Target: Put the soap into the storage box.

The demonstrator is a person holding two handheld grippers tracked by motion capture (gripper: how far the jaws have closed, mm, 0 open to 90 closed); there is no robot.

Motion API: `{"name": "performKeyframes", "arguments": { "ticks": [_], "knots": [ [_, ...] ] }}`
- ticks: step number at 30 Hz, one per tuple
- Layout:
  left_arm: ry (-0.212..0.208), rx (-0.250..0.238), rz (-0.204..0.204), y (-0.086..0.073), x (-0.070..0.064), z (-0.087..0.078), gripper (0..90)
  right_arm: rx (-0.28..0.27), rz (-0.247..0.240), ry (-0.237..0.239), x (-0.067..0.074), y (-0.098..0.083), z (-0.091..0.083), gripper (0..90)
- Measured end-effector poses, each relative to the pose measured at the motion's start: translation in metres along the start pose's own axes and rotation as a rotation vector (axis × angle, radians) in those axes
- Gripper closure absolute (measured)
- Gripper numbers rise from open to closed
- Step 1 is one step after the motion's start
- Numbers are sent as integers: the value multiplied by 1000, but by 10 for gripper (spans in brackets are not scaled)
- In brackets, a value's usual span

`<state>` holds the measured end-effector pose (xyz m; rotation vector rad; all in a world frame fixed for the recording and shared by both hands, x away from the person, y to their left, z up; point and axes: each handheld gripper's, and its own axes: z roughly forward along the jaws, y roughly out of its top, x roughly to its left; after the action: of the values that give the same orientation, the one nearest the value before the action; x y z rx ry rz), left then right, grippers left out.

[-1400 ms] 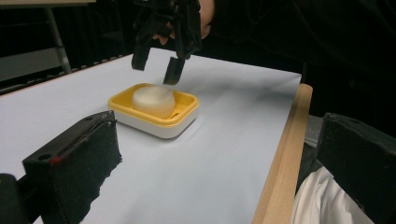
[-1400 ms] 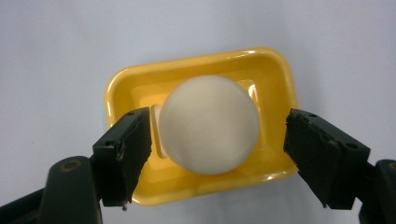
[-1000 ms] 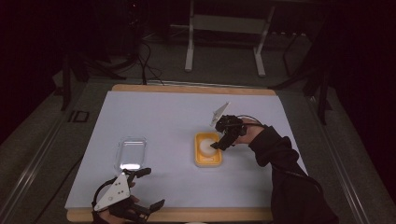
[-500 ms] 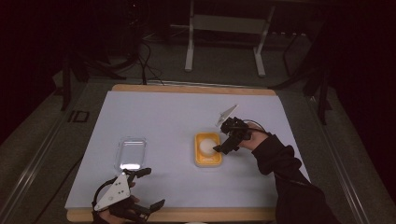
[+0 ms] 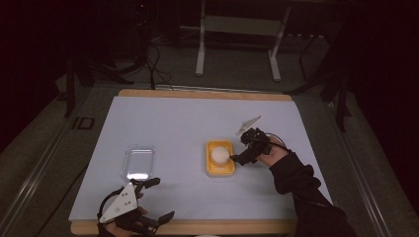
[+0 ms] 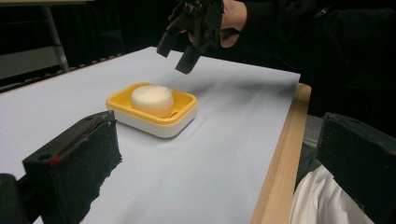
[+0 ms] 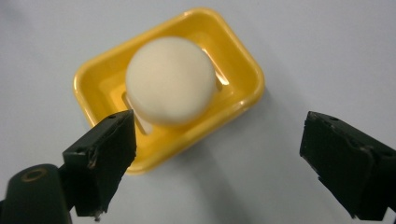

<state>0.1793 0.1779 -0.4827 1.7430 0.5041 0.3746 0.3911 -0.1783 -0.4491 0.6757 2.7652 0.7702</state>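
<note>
On white tabletop (image 5: 163, 123): round, cream-white soap (image 7: 170, 80) in glossy yellow dish (image 7: 243, 70).

Your soap (image 5: 220, 154) is lying in the dish (image 5: 220, 168) mid-desk (image 5: 173, 123); the lid (image 5: 139, 161) is sitting well left, your right hand-held gripper (image 5: 243, 156) just right of the dish.

Left gripper (image 5: 157, 198): black body, grey three-cornered plate on top with small dark holes; jaws (image 6: 74, 158) blocky, matte black, rough-edged, a red mark on one corner. Right gripper (image 5: 236, 159): black, same grey plate, thin black cable looping off it. Right sleeve (image 5: 296, 182) black, long, creased. White cloth (image 6: 317, 196) at the person's lap.
</note>
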Motion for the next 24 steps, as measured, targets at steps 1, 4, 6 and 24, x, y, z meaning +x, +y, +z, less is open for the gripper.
{"name": "performKeyframes", "arguments": {
  "ticks": [1,4,6,24],
  "knots": [
    [0,1,0,0,0,0,1,0,4,-6,1,-2,0,106],
    [0,1,1,0,0,0,1,-5,30,-23,1,-7,-1,108],
    [2,0,0,0,0,0,1,-23,52,-37,1,-10,-3,109],
    [2,1,2,0,0,-1,1,-143,164,-120,4,-45,-27,108]
  ]
}}
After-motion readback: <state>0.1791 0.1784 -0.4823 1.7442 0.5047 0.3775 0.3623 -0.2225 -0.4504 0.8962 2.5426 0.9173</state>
